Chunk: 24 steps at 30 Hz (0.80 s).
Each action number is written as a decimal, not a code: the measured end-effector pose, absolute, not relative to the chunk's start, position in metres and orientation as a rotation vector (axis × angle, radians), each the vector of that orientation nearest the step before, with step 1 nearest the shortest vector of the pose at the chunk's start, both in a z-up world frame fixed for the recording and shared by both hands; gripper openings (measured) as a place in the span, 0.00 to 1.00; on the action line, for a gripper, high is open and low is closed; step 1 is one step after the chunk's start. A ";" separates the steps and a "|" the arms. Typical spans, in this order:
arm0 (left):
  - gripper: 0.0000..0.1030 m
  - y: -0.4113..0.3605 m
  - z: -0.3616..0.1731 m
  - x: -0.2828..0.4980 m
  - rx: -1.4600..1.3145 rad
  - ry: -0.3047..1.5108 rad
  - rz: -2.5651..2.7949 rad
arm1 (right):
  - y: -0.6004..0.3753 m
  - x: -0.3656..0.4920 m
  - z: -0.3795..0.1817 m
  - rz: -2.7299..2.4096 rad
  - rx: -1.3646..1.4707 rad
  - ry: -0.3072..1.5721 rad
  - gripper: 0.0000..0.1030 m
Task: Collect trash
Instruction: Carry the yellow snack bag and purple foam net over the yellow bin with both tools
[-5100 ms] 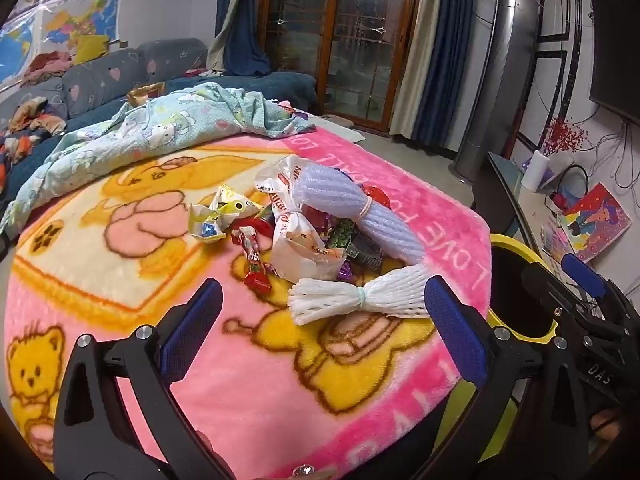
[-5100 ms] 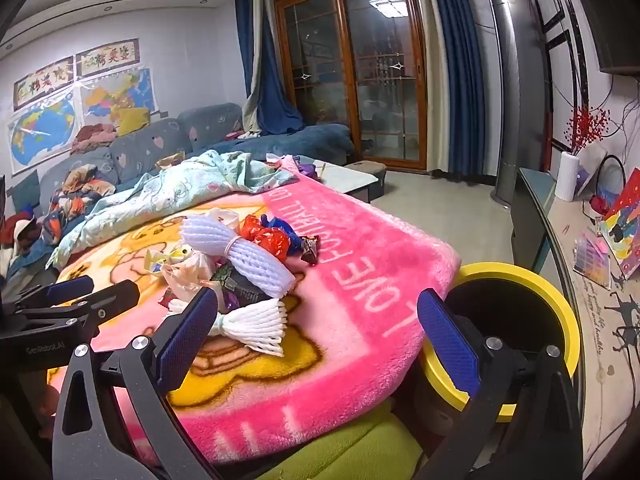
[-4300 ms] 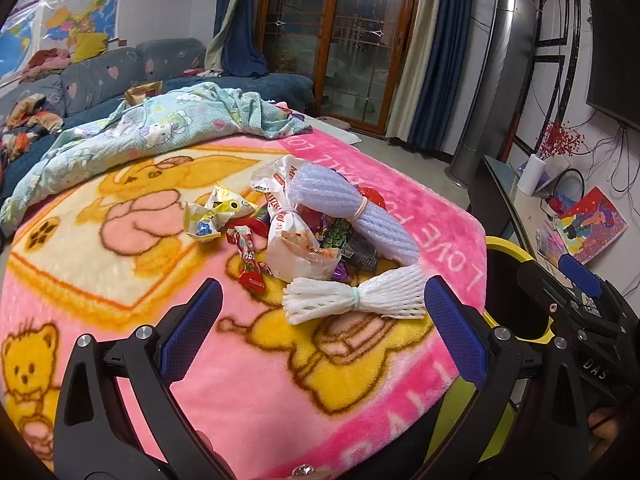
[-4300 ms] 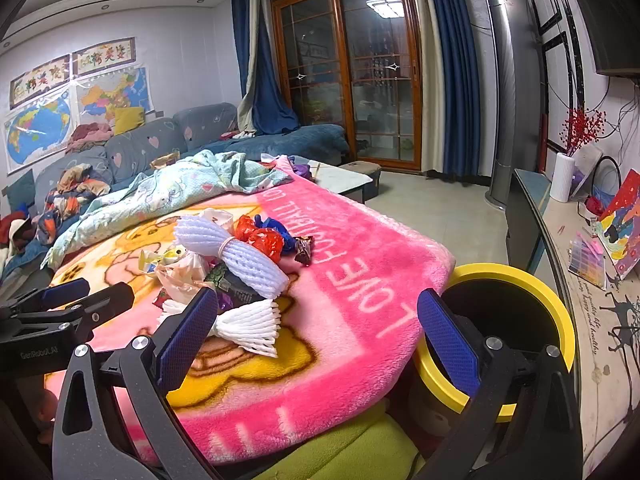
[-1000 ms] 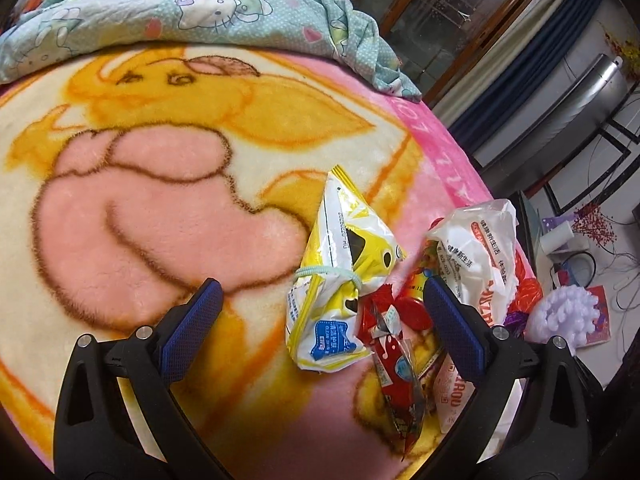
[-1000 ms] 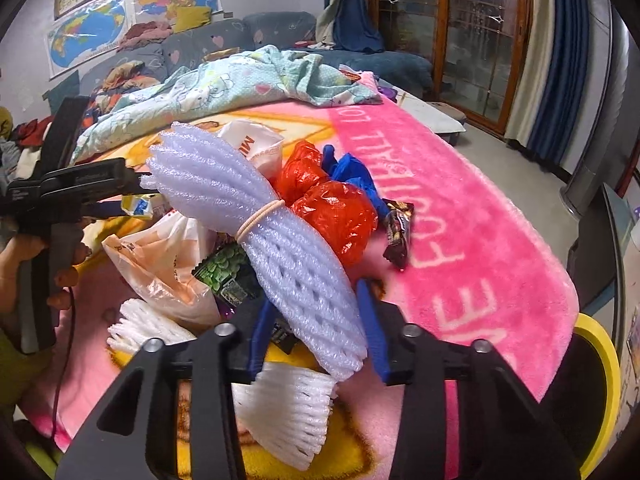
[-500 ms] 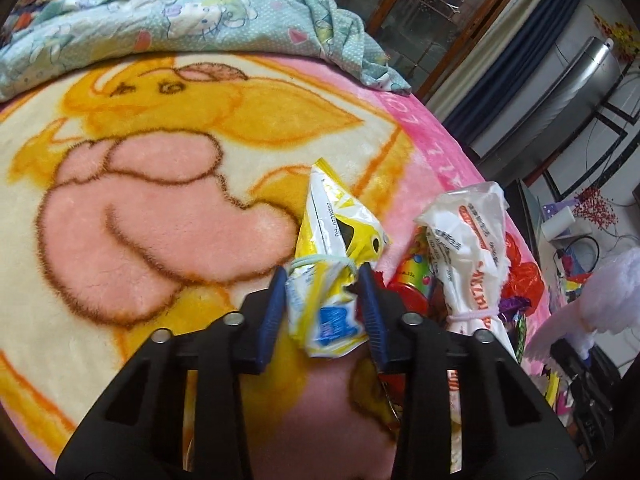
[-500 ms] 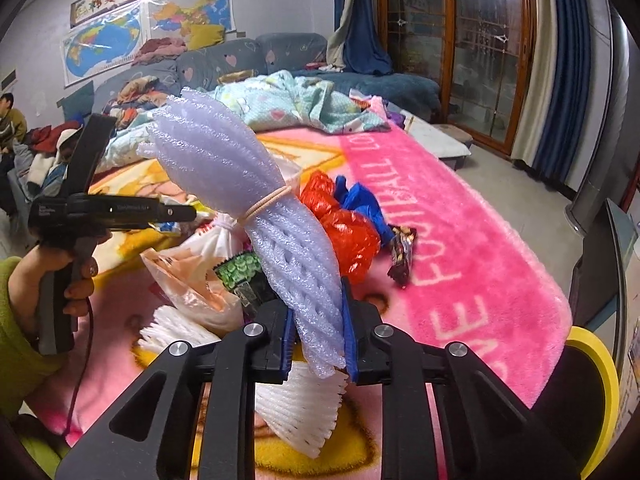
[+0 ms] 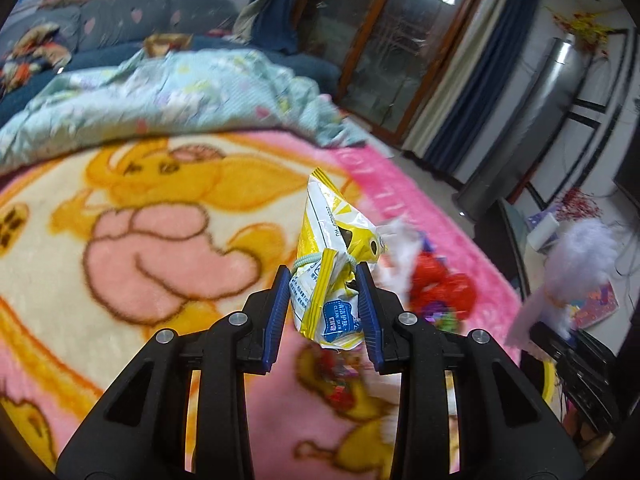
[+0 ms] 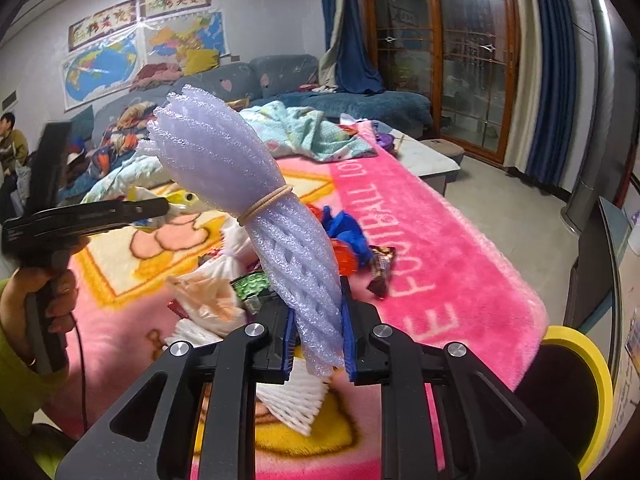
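Above the blanket (image 10: 460,240), the right gripper (image 10: 316,344) pinched the lower end of the foam net (image 10: 256,208), whose long axis rose up and away from the fingers toward the left. The bin (image 10: 592,380) sat low at the right, just beside that gripper, so the right hand looked nearer to it. The left gripper (image 9: 324,308) pinched the yellow wrapper (image 9: 336,264) upright, clear of the blanket, with the remaining trash (image 9: 440,288) lying to its right.

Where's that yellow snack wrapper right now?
In the left wrist view the yellow snack wrapper is pinched in the left gripper, held above the pink blanket, with the red wrappers just to its right.
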<state>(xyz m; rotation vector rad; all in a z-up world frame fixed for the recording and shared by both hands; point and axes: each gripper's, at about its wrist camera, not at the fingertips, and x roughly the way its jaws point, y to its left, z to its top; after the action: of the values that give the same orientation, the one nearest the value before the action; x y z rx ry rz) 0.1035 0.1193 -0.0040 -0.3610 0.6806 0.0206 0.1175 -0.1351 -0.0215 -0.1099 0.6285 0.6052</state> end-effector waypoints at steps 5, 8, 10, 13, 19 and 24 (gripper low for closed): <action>0.26 0.095 0.016 0.093 -0.327 0.633 -0.011 | -0.153 0.117 -0.015 0.577 -0.066 0.630 0.17; 0.26 0.078 0.024 0.090 -0.304 0.622 -0.057 | -0.167 0.115 -0.011 0.556 -0.031 0.630 0.17; 0.25 0.064 0.028 0.090 -0.289 0.620 -0.092 | -0.177 0.114 -0.009 0.539 -0.013 0.631 0.17; 0.25 0.045 0.029 0.090 -0.263 0.622 -0.133 | -0.194 0.114 -0.006 0.502 0.012 0.625 0.17; 0.26 0.002 0.029 0.096 -0.211 0.637 -0.227 | -0.236 0.112 -0.007 0.416 0.078 0.633 0.17; 0.26 -0.038 0.027 0.104 -0.151 0.649 -0.307 | -0.269 0.111 -0.014 0.339 0.135 0.657 0.17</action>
<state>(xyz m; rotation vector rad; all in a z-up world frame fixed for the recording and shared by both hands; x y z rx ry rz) 0.1045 -0.0378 0.0268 -0.1514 0.6493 -0.3072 0.1110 -0.2686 -0.0136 0.1350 0.6573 0.3386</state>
